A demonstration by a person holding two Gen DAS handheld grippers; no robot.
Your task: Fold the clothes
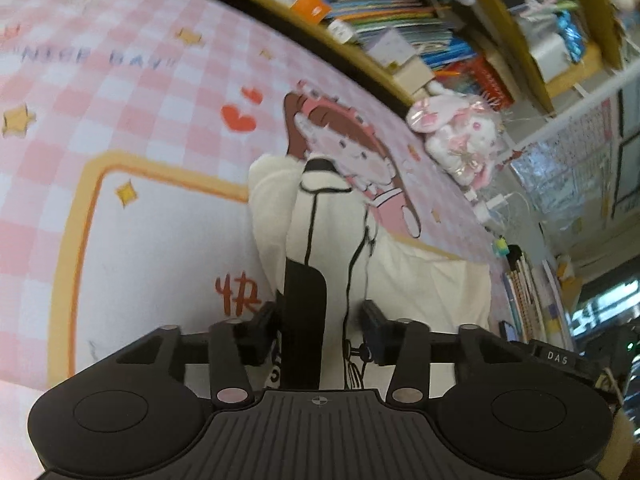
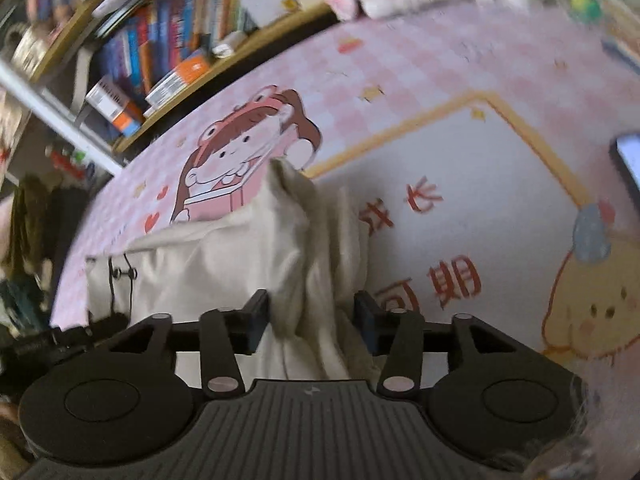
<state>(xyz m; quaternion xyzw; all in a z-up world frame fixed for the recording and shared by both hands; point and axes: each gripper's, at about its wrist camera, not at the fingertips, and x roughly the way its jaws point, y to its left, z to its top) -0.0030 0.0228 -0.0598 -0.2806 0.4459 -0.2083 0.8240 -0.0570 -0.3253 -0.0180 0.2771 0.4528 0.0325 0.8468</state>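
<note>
A cream garment (image 1: 420, 280) with black line print and a black panel (image 1: 304, 312) lies on a pink checked cartoon mat (image 1: 160, 240). Its collar end points away from me. My left gripper (image 1: 320, 332) is open, low over the near part, with the black panel and cream cloth between its fingers. In the right wrist view the same garment (image 2: 220, 264) is bunched into a raised ridge. That ridge runs between the fingers of my right gripper (image 2: 310, 324), whose jaws stand wide apart. The cloth under both gripper bodies is hidden.
Shelves of books (image 1: 380, 8) (image 2: 160, 40) run along the mat's far edge. A pink and white plush toy (image 1: 460, 136), a white charger (image 1: 488, 208) and upright books (image 1: 524, 292) sit at the mat's right side. A phone (image 2: 628, 160) lies on the mat (image 2: 500, 200).
</note>
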